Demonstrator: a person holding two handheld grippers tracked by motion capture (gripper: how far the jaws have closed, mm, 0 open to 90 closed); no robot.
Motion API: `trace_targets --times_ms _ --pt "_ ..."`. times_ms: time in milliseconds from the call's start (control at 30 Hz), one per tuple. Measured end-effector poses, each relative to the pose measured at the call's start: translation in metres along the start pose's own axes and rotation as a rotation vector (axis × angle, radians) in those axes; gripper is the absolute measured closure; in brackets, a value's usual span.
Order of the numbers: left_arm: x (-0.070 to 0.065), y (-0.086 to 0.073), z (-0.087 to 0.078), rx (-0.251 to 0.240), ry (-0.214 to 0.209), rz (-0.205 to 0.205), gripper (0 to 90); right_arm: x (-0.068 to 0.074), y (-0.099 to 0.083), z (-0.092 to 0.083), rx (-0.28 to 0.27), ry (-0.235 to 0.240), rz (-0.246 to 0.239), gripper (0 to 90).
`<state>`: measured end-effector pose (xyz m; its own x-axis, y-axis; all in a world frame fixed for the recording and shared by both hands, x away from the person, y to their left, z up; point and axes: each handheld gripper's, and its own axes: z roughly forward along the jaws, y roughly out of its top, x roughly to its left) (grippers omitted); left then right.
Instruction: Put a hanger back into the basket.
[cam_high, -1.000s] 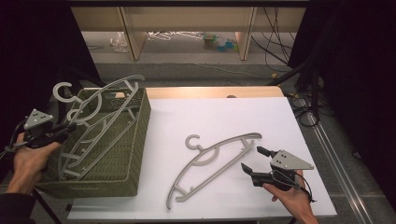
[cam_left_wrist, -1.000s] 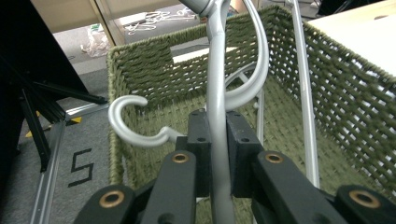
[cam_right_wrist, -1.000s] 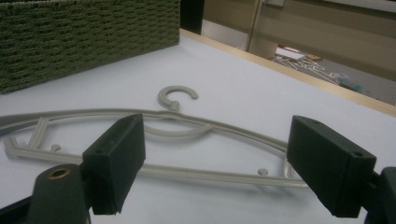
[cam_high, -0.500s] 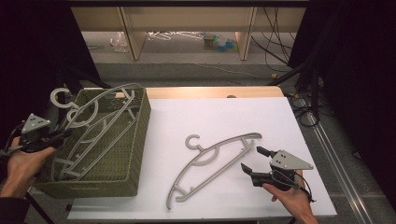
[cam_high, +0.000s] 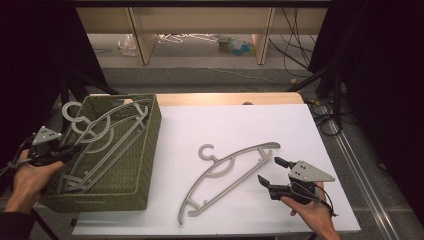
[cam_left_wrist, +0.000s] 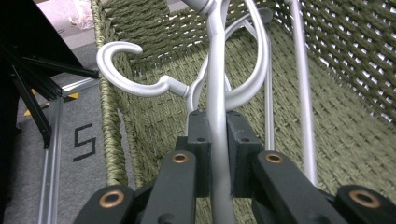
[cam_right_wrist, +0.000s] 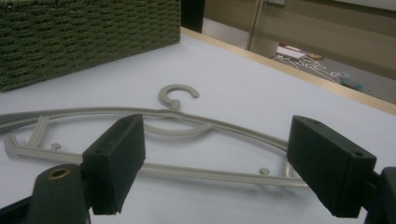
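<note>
At the left edge of the table stands a green woven basket (cam_high: 135, 165) with grey plastic hangers (cam_high: 95, 145) lying in it, their hooks rising over its far left corner. The left gripper (cam_high: 67, 151) is clamped on one of those hangers at the basket's left rim. On the white tabletop (cam_high: 240, 125) another grey hanger (cam_high: 227, 175) lies flat. Just beside its right end, the right gripper (cam_high: 270, 172) rests with its jaws apart.

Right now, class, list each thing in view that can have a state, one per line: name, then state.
Left claw: shut on a grey hanger's bar.
Held hanger: tilted, partly inside the basket, hook over the rim.
Green woven basket: open-topped, holding hangers.
Right claw: open, gripping nothing.
Hanger on the table: lying flat, untouched.
</note>
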<state>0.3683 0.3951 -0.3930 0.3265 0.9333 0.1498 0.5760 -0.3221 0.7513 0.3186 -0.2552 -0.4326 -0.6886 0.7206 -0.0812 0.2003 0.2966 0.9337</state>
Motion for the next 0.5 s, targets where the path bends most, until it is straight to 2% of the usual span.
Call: trace_targets --times_ms 33,67,233,267,400,433,467,500 --pt "-0.002 0.001 0.001 0.021 0.008 0.022 81.5 0.0 0.0 0.0 0.001 -0.001 0.0 20.4" --pt "-0.005 0.002 0.002 0.031 0.007 0.025 81.5 0.0 0.0 -0.001 0.007 0.003 -0.002 20.4" --pt "-0.005 0.0 0.016 0.085 -0.008 0.018 81.4 0.0 0.0 -0.001 0.01 0.008 0.0 20.4" --pt "-0.007 -0.002 0.02 0.086 -0.011 -0.005 81.3 0.0 0.0 -0.001 0.007 0.007 -0.002 20.4" --pt "-0.011 -0.006 0.032 0.147 -0.017 -0.023 80.5 0.0 0.0 -0.001 0.007 0.004 -0.001 20.4" --pt "-0.011 -0.007 0.034 0.172 -0.007 -0.018 79.6 0.0 0.0 0.0 0.0 0.0 -0.002 20.4" --pt "-0.011 -0.008 0.034 0.18 -0.005 -0.018 78.5 0.0 0.0 -0.001 0.008 0.006 -0.003 20.4" --pt "-0.01 -0.009 0.034 0.17 -0.007 -0.038 76.6 0.0 0.0 -0.001 0.007 0.005 -0.004 20.4"
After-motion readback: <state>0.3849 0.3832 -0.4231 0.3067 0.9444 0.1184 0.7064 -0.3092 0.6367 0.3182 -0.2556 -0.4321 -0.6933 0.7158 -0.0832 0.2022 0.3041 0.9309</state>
